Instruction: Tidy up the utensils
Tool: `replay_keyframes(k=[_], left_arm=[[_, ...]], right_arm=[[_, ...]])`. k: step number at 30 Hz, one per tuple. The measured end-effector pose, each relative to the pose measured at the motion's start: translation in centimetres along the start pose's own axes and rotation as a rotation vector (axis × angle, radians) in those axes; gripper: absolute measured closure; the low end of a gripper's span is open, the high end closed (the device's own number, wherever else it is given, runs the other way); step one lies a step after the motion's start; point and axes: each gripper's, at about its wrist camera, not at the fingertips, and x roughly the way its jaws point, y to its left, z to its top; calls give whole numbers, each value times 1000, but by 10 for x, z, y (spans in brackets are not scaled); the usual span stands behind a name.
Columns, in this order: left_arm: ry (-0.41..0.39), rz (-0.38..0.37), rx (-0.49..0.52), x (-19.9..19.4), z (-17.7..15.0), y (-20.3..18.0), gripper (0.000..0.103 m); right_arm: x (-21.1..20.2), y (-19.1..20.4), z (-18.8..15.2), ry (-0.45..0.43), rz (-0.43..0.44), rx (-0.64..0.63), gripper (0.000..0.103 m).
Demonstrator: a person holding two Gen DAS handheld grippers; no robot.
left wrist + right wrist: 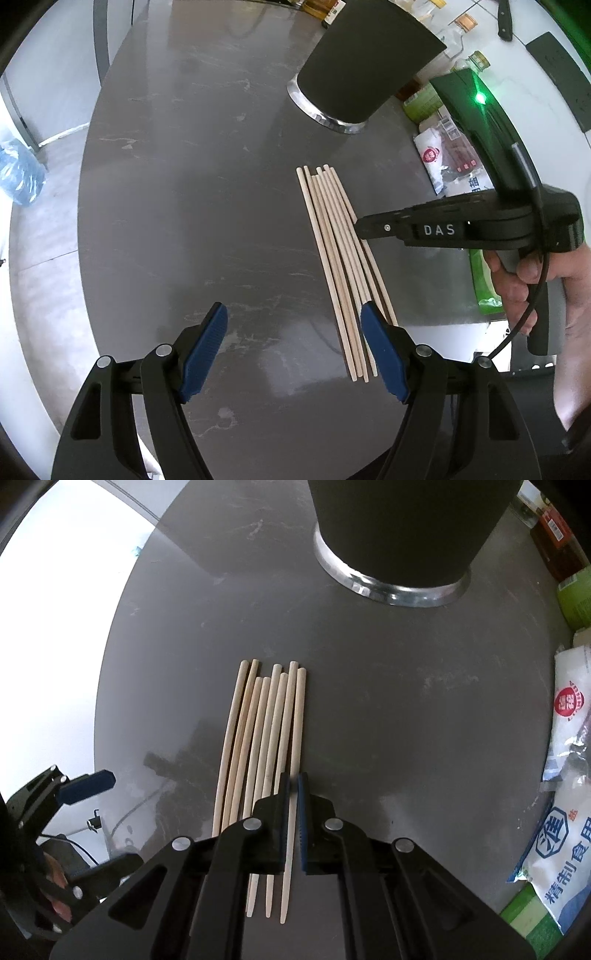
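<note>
Right claw: the black right gripper with blue ribbed pads was nearest the lens, pointing steeply down, its jaws drawn together on one pale wooden chopstick, the rightmost of the bundle.
Left claw: the black left gripper with blue pads had its jaws wide apart, nothing between them; its right pad overlapped the near ends of the sticks in view, contact not clear.
Chopsticks: the bundle of pale wooden chopsticks lay side by side on the grey round stone-look tabletop, in front of the dark cylindrical holder with a shiny metal base, apart from it.
Hand: a person's hand gripped the right tool's handle.
Surroundings: white and blue printed packets lay at the table's right edge.
Hidden: the holder's top was cut off in the right wrist view; the near chopstick ends sat under the right gripper; the bottles beyond the holder were too distorted to read.
</note>
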Motion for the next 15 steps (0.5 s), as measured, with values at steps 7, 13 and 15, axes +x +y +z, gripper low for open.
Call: replay_keyframes(k=[7, 13, 15], left_arm=[[7, 23, 24, 4, 2, -11, 31], [17, 35, 21, 10, 1, -14, 31], [27, 46, 1, 13, 0, -11, 31]], right_arm=[[3, 9, 10, 13, -24, 9, 99], [3, -1, 9, -5, 57, 13, 100], [4, -6, 8, -21, 90, 16, 99]])
